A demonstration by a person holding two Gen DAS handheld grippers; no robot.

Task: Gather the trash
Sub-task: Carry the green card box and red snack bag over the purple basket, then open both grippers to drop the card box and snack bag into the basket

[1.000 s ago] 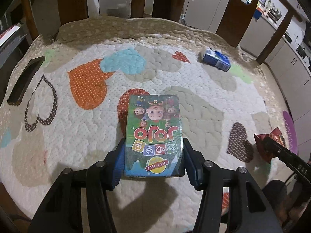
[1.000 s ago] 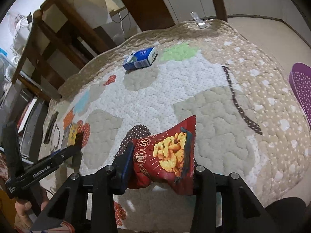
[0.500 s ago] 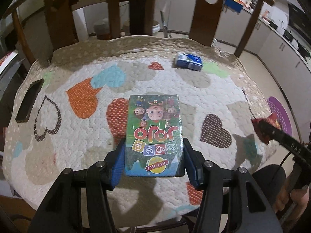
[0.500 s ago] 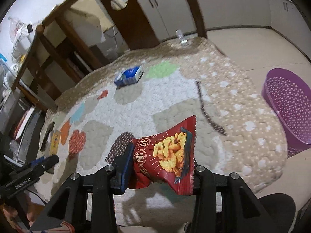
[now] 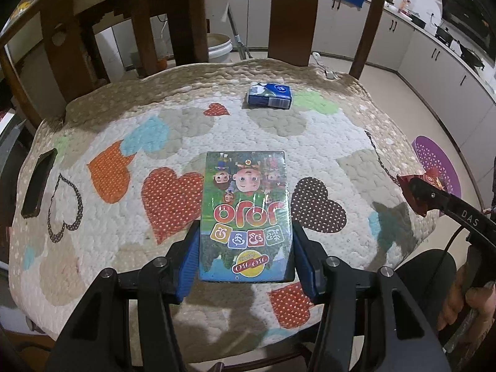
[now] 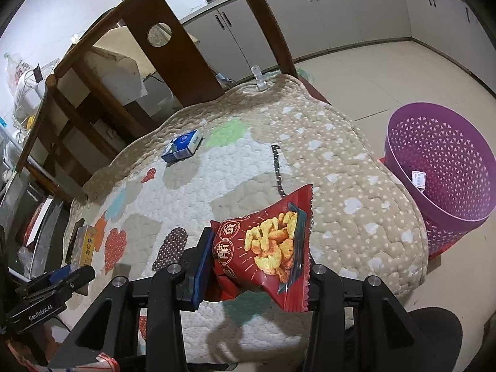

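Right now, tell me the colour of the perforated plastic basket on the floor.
Purple basket, clearest in the right wrist view.

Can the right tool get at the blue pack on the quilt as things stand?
Probably not: the right tool is shut on the red snack bag. The way to the blue pack across the quilt looks free.

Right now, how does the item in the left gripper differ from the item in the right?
The cartoon box in the left gripper is a flat, rigid, glossy rectangle, mostly green; the snack bag in the right gripper is a soft, crumpled red pouch with serrated edges. The box sits square between the fingers; the bag hangs tilted, one corner drooping. Both are clamped and held above the quilt.
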